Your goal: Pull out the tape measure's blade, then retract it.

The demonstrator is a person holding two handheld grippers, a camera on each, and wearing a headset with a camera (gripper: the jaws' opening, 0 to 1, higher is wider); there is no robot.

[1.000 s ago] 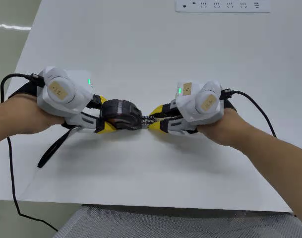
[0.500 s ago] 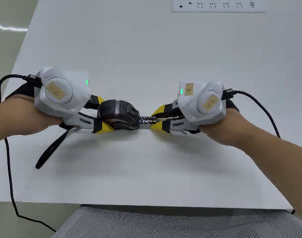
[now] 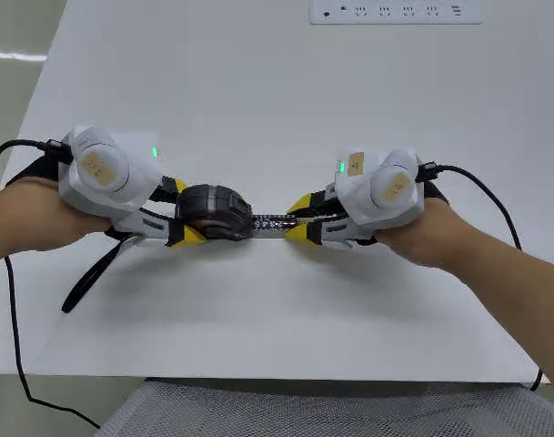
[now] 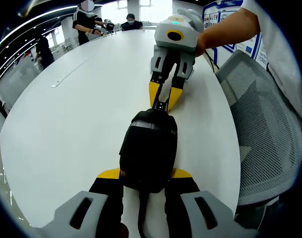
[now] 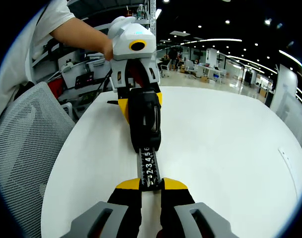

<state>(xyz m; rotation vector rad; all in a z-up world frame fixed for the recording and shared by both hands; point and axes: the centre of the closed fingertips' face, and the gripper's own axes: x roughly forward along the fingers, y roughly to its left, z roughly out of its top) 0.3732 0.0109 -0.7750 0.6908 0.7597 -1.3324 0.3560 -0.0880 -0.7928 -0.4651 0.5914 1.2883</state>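
Note:
A black tape measure (image 3: 215, 212) lies between my two grippers just above the white table (image 3: 277, 100). My left gripper (image 3: 187, 211) is shut on its case (image 4: 149, 148), the yellow-tipped fingers (image 4: 109, 173) pressing its sides. A short length of blade (image 3: 273, 221) with printed numbers (image 5: 149, 166) runs out of the case to the right. My right gripper (image 3: 300, 218) is shut on the blade's end hook (image 5: 149, 183). In the left gripper view the right gripper (image 4: 165, 96) shows ahead, pinching the blade tip.
A white power strip (image 3: 395, 11) lies at the table's far edge. Black cables (image 3: 13, 300) trail from both grippers, and a strap (image 3: 93, 273) hangs off the left one. A mesh chair back (image 3: 286, 410) sits at the near edge. People stand far off (image 4: 89, 20).
My right gripper has moved to the right, drawing more blade out of the case. The left gripper has held the case in place.

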